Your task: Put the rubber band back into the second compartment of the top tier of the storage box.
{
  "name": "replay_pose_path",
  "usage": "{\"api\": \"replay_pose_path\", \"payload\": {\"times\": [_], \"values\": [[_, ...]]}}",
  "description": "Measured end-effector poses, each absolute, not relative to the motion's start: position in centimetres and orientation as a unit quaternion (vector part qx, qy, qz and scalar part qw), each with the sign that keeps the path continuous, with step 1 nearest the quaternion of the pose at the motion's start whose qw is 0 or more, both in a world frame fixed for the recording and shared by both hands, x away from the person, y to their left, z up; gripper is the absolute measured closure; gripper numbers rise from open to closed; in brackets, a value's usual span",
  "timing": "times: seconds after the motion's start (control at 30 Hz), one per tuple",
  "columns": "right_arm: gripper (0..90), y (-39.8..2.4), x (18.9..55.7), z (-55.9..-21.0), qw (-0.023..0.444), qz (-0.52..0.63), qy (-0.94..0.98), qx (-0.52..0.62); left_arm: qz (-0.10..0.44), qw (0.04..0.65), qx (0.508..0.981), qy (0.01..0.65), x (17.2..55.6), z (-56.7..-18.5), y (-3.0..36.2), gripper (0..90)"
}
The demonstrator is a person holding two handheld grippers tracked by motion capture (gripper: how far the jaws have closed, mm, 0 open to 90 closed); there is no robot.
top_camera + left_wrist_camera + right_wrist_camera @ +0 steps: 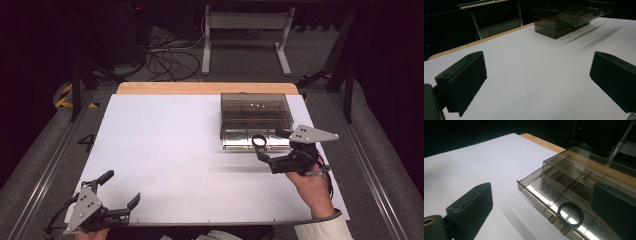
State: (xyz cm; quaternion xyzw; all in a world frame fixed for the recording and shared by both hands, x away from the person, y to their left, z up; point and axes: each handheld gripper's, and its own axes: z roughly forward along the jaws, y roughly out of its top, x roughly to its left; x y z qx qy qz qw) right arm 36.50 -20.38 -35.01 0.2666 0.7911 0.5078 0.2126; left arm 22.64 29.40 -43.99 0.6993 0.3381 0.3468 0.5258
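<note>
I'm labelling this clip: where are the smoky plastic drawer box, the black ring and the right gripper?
drawer box (256,107), high view, on its tinted top.
black ring (570,215), right gripper view, on the ring's left rim, inside the pulled-out drawer.
right gripper (272,147), high view, between its open jaw tips.

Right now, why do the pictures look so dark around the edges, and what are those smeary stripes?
High view: light falls on the white table, while the floor around it stays dark. Left gripper view: grey smeared streaks lie on the table beside the smoky plastic box, probably motion blur or shadow. Right gripper view: bright glare shines off the open drawer, and the near claw pads look soft and out of focus.
</note>
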Motion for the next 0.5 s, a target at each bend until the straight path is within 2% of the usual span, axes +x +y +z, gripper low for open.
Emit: {"api": "replay_pose_path", "payload": {"times": [0.5], "values": [[1.5, -21.6, 34.8, -37.6, 0.194, 0.531, 0.795, 0.22, 0.349, 0.523, 0.701, 0.337, 22.7, -44.0, 29.3, 1.7]]}}
